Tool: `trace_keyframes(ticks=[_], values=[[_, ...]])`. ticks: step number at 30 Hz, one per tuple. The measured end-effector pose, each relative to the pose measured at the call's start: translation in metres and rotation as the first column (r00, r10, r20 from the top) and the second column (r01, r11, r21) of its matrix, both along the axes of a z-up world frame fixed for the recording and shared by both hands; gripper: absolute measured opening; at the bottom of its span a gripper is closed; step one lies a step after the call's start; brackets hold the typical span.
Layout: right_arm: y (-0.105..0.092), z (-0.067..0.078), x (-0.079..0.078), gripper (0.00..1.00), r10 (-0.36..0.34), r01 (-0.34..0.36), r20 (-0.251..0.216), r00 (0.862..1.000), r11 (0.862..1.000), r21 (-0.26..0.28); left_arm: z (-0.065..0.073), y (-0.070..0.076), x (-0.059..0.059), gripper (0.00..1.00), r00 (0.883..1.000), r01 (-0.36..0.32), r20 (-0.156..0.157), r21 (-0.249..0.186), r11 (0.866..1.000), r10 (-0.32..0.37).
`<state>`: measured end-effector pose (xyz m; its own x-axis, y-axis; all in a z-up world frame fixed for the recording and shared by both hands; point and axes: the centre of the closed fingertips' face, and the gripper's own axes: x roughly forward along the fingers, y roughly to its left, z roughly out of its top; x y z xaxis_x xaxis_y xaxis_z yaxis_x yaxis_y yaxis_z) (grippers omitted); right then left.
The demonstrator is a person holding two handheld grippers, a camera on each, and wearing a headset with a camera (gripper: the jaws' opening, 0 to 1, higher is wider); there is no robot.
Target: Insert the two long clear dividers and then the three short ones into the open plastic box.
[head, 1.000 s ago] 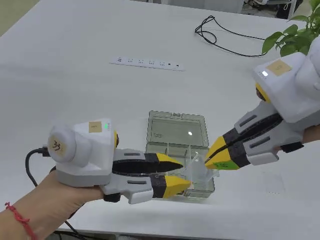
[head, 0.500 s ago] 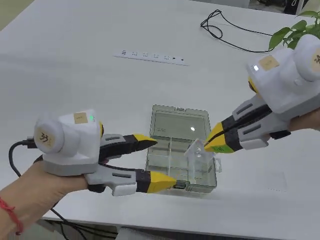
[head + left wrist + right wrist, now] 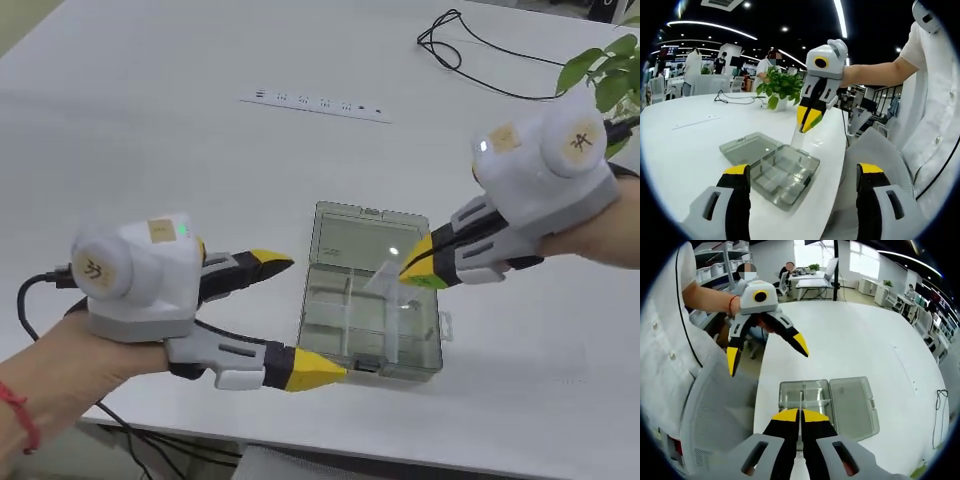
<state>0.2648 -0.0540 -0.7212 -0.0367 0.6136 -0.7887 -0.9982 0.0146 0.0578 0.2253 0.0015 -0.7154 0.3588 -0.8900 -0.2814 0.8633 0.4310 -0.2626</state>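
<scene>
The open clear plastic box point(image 3: 306, 312) lies near the table's front edge, its lid point(image 3: 360, 236) folded back flat. Some dividers stand inside it. My right gripper point(image 3: 413, 267) hovers over the box's right half, shut on a short clear divider point(image 3: 385, 284) that hangs tilted from its tips. In the right gripper view the divider point(image 3: 800, 399) shows edge-on above the box point(image 3: 783, 390). My left gripper point(image 3: 295, 316) is wide open with nothing between its jaws, left of the box and apart from it. In the left gripper view the box point(image 3: 813, 161) lies ahead below the right gripper point(image 3: 807, 123).
A white power strip point(image 3: 318, 103) lies farther back on the table. A black cable point(image 3: 480, 50) and a green plant point(image 3: 600, 75) sit at the back right. The table's front edge runs just below the box. A grey chair point(image 3: 715, 405) stands beside the table.
My left gripper has opened wide and drawn back to the left, away from the box. The right gripper has carried the divider a little further over the box.
</scene>
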Motion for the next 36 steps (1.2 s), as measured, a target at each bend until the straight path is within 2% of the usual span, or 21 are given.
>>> trace_keyframes(ticks=[6, 10, 14, 25, 30, 36], values=[[0.002, -0.015, 0.004, 0.03, -0.018, 0.018, -0.003, 1.000, 1.000, 0.003, -0.003, 0.004, 0.001, 1.00, 1.000, -0.008, -0.002, 0.004, 1.000, 0.008], [0.003, -0.021, 0.001, 0.03, -0.020, 0.020, -0.015, 1.000, 1.000, 0.007, -0.003, 0.005, 0.000, 1.00, 1.000, -0.012, -0.007, 0.000, 1.000, 0.012], [0.000, -0.029, 0.005, 0.03, -0.015, 0.015, -0.015, 1.000, 1.000, -0.001, -0.005, 0.005, -0.001, 1.00, 1.000, -0.012, -0.010, 0.007, 1.000, 0.012], [-0.001, -0.038, 0.007, 0.03, -0.016, 0.016, -0.019, 1.000, 1.000, -0.004, -0.004, 0.005, -0.002, 1.00, 1.000, -0.017, -0.012, 0.003, 1.000, 0.017], [0.003, -0.039, 0.001, 0.03, 0.019, -0.019, 0.010, 1.000, 1.000, 0.004, -0.005, 0.004, -0.001, 1.00, 1.000, -0.023, -0.014, -0.002, 1.000, 0.022], [0.004, -0.042, 0.007, 0.02, 0.031, -0.031, 0.027, 0.999, 0.999, 0.021, -0.005, 0.002, 0.001, 1.00, 1.000, -0.022, -0.016, -0.007, 1.000, 0.022]])
